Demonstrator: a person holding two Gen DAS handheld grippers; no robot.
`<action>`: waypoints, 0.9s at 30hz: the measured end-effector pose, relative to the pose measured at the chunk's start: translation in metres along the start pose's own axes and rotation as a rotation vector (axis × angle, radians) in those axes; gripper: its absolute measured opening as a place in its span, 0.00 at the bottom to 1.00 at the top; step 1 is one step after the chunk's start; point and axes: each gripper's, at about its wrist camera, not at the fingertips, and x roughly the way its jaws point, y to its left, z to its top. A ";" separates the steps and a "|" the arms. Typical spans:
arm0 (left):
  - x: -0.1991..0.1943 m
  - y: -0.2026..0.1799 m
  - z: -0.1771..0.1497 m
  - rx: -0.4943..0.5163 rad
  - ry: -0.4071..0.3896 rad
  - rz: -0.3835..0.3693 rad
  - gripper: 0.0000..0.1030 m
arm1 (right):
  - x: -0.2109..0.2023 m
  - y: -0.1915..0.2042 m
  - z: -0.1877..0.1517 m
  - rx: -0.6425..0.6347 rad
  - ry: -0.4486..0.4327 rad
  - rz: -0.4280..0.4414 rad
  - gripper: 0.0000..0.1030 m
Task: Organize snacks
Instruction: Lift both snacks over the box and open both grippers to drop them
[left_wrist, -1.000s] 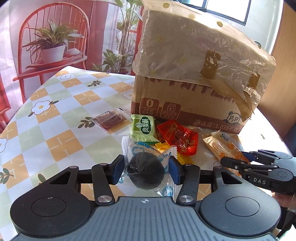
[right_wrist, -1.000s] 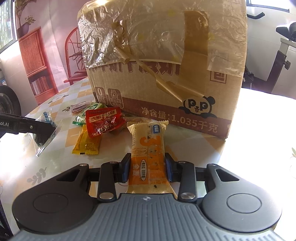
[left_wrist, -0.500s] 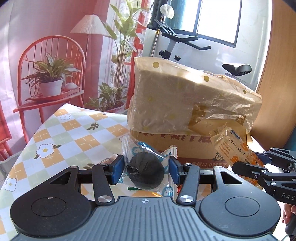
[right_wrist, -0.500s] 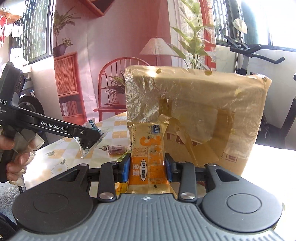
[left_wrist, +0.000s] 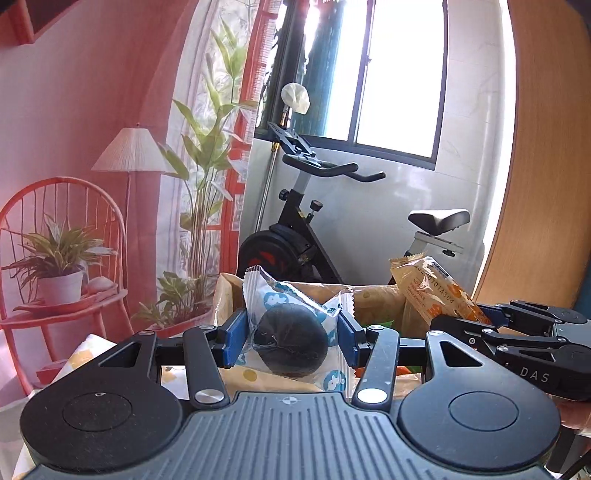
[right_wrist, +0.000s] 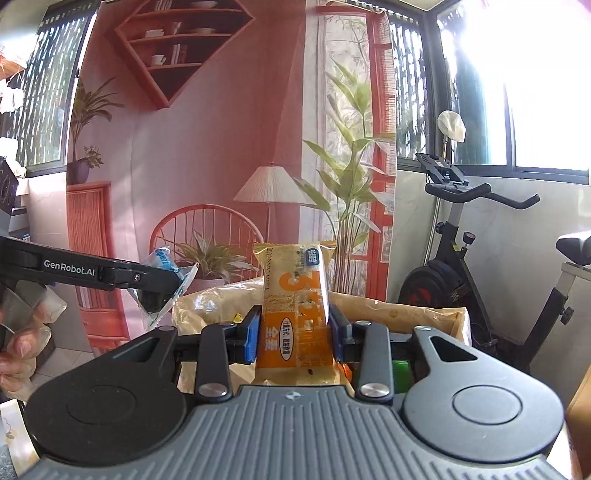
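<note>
Left gripper (left_wrist: 291, 338) pinched a clear wrapper w/ a dark round cake (left_wrist: 291, 347) inside, blue pads (left_wrist: 236, 341) pressing both sides of the pack. It hung in the air in front of the open top of the cardboard box (left_wrist: 373, 297), which was lined w/ crinkled plastic. To the right, the right gripper (right_wrist: 293, 334) was clamped on an orange snack bar (right_wrist: 295, 310), pack standing upright between its pads, also held up near the box's (right_wrist: 424, 314) rim. Inside the box a bit of green showed. A hand (right_wrist: 18, 332) gripped the left tool's handle. Exercise bike (left_wrist: 306, 236) stood behind the box, by the window (left_wrist: 399, 74). Both snacks were off the table.
</note>
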 end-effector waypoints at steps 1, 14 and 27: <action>0.013 -0.003 0.007 0.001 0.010 -0.001 0.53 | 0.009 -0.007 0.003 0.004 0.013 -0.028 0.37; 0.087 -0.006 0.023 0.010 0.109 0.046 0.71 | 0.049 -0.049 -0.008 0.103 0.116 -0.132 0.64; -0.010 0.048 0.003 0.011 0.154 0.038 0.71 | -0.017 0.005 -0.016 0.201 0.046 -0.019 0.64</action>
